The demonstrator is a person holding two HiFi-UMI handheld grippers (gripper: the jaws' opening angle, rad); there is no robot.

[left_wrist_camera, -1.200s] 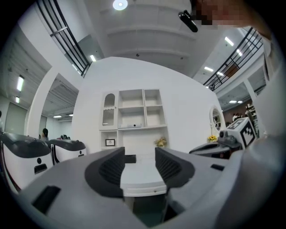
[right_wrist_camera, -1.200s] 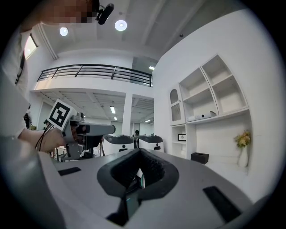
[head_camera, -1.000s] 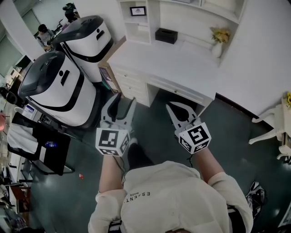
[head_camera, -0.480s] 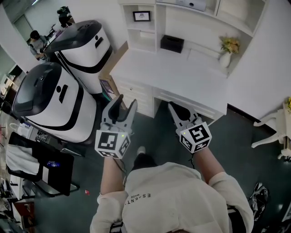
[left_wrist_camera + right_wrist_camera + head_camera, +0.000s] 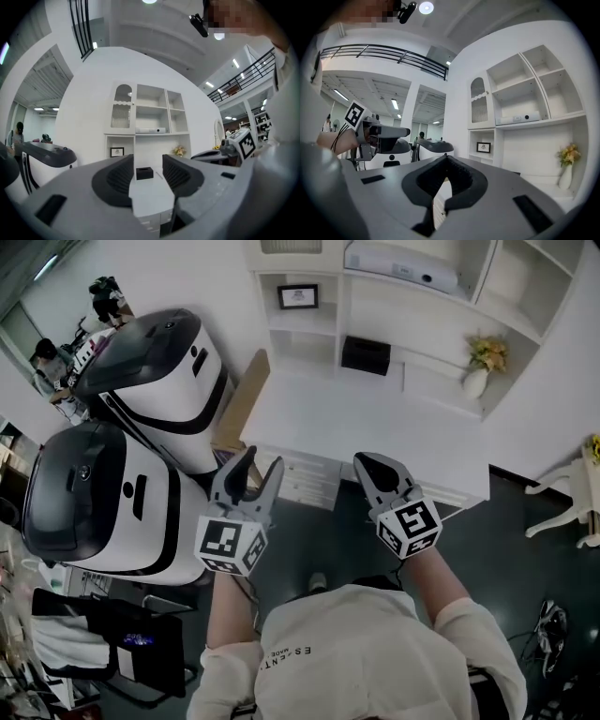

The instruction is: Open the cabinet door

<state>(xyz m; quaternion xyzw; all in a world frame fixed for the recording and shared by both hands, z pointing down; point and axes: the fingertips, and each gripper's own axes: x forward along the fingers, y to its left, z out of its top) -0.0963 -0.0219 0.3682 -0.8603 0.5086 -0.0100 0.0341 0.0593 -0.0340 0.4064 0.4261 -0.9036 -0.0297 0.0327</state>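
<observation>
The cabinet door (image 5: 121, 108) is a white arched, slatted panel at the upper left of the hutch over a white desk (image 5: 394, 432). It is shut, and also shows in the right gripper view as the cabinet door (image 5: 478, 104). My left gripper (image 5: 261, 459) hovers over the desk's near left corner, jaws open and empty. In its own view the left gripper (image 5: 146, 160) points at the hutch, well short of it. My right gripper (image 5: 368, 461) is over the desk's front edge. Its jaws are shut on nothing, as the right gripper (image 5: 446, 157) view shows.
A black box (image 5: 366, 354), a vase of flowers (image 5: 478, 373), a framed picture (image 5: 298, 296) and a white device (image 5: 403, 262) sit on the desk and shelves. Two big white-and-black machines (image 5: 155, 362) stand left. A white chair (image 5: 567, 514) is right. People (image 5: 47, 357) stand far left.
I have moved closer to the desk and both grippers have advanced over its front edge. More of the hutch shows. The left jaws stay open, the right jaws shut.
</observation>
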